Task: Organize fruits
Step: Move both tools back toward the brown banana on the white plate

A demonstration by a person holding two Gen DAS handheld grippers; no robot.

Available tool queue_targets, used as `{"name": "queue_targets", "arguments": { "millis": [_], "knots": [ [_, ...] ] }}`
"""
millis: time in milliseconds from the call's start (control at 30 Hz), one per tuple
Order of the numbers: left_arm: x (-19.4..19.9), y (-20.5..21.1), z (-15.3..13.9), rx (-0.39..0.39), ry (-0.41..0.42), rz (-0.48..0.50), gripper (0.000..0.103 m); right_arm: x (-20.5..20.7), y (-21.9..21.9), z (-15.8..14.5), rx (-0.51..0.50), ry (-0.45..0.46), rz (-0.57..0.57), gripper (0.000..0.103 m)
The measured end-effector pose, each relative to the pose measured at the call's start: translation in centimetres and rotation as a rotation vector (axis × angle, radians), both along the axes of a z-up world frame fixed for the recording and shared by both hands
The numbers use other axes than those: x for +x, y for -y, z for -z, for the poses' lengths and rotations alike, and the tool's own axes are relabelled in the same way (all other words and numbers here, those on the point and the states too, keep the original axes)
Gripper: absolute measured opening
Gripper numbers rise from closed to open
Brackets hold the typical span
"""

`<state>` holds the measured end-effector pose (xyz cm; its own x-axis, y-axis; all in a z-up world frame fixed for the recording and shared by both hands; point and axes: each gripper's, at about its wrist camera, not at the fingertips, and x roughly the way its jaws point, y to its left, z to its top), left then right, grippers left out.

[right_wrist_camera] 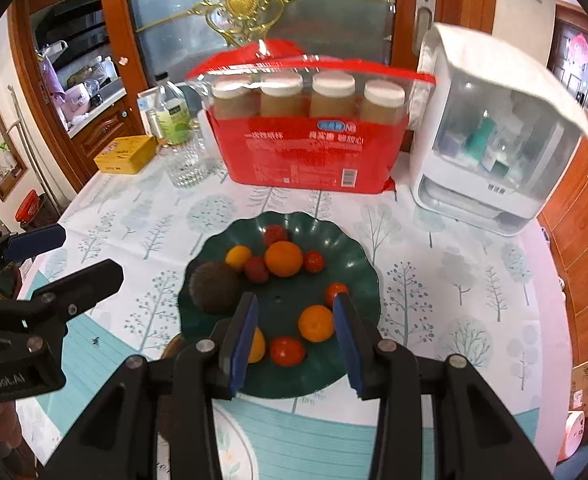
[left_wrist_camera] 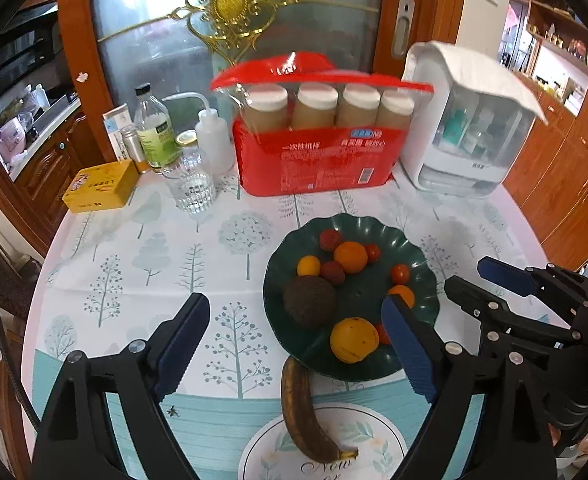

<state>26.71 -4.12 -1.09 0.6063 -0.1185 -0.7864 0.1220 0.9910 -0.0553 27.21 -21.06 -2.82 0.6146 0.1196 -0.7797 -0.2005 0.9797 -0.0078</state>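
**Fruit plate filled, one banana outside its rim**

Nearest the left wrist camera, the left gripper (left_wrist_camera: 294, 344) stands released, its jaws spread wide with nothing between them; one brown-spotted banana (left_wrist_camera: 306, 412) lies on the cloth below that gap, its upper tip touching the near rim of the plate. Right gripper (right_wrist_camera: 294, 336) hangs over the near half of the plate with a narrow gap between its blue pads, clamping nothing; fruit shows through the gap beneath.

Inventory, largest first:
- Table (left_wrist_camera: 134, 240): one, round, under a tree-print cloth.
- White lidded cabinet (left_wrist_camera: 466, 128): one, far right.
- Red pack of cups (left_wrist_camera: 318, 140): one, far centre, showing four white-capped stacks.
- Green scalloped plate (right_wrist_camera: 350, 248): one, centre.
- Yellow tin (left_wrist_camera: 102, 186): one, far left, at the table edge.
- Bottles and a glass: clustered beside the tin; count unclear.
- Avocado (left_wrist_camera: 310, 300): one, on the plate's left side.
- Orange and yellow citrus: five on the plate.
- Small red fruits: five on the plate, two of them rough-skinned, three smooth.

Edges and clearance: all far items line the back edge. Open cloth lies left of the plate and between the plate and the far row. Right of the plate, cloth runs bare to the table edge.
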Motion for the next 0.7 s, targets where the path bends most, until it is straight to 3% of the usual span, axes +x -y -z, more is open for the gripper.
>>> {"name": "queue_targets", "arguments": {
  "millis": [133,367,700],
  "knots": [
    [-1.7,-1.1,-1.7,-0.011,0.027,0.002,0.090,-1.7,-0.6,-1.8,0.007,0.035,-0.007,0.049],
    [-4.2,-3.0,-3.7,-0.028,0.057,0.022,0.091,-4.8,-2.5,-4.0,0.009,0.073,-0.029,0.052],
    [-7.3,-6.6,-4.0,-0.002,0.081,0.061,0.092,-8.0,-5.6,-4.3,0.042,0.072,-0.029,0.058]
  ]
}}
